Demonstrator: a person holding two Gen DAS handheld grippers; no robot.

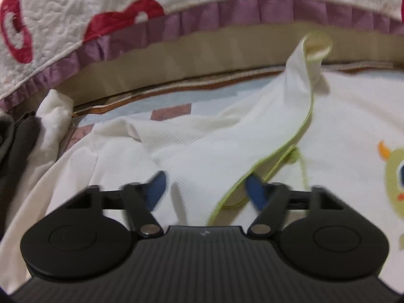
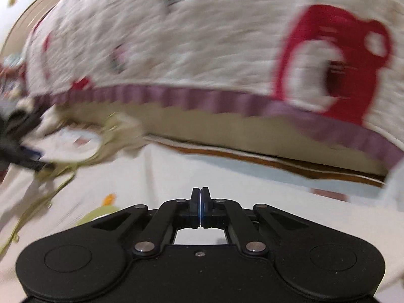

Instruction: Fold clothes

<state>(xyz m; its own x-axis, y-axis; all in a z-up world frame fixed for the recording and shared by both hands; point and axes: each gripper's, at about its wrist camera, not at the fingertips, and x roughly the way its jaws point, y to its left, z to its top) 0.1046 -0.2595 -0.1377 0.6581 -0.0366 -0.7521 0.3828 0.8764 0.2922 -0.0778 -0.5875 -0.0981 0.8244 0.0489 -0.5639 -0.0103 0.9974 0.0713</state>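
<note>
- My left claw [image 1: 205,189] has its blue-padded fingers [image 1: 255,192] spread wide, one on each side of a raised fold of cloth, and they are not pinched on it.
- That cloth is a white ribbed cotton garment with lime-green piping [image 1: 227,136]. It lies spread on a mat of pale blue and dusty pink squares [image 1: 171,109], and one sleeve rises to a cuff near the bed.
- On the garment's front, at the right edge of the left view, sits a green cartoon creature print with an orange horn [image 1: 394,174].
- A dark grey piece of clothing [image 1: 17,146] and a crumpled white cloth [image 1: 54,116] lie bunched at the far left, beside the garment.
- Behind everything hangs a white quilted bedspread with red shapes and a mauve pleated frill [image 1: 75,25], just above the tan bed base [image 1: 202,50].
- My right claw [image 2: 201,203] has its fingers pressed flat together with nothing between them, above the white garment's body.
- The right view is heavily blurred. The other claw shows only as a dark shape at its left edge.
</note>
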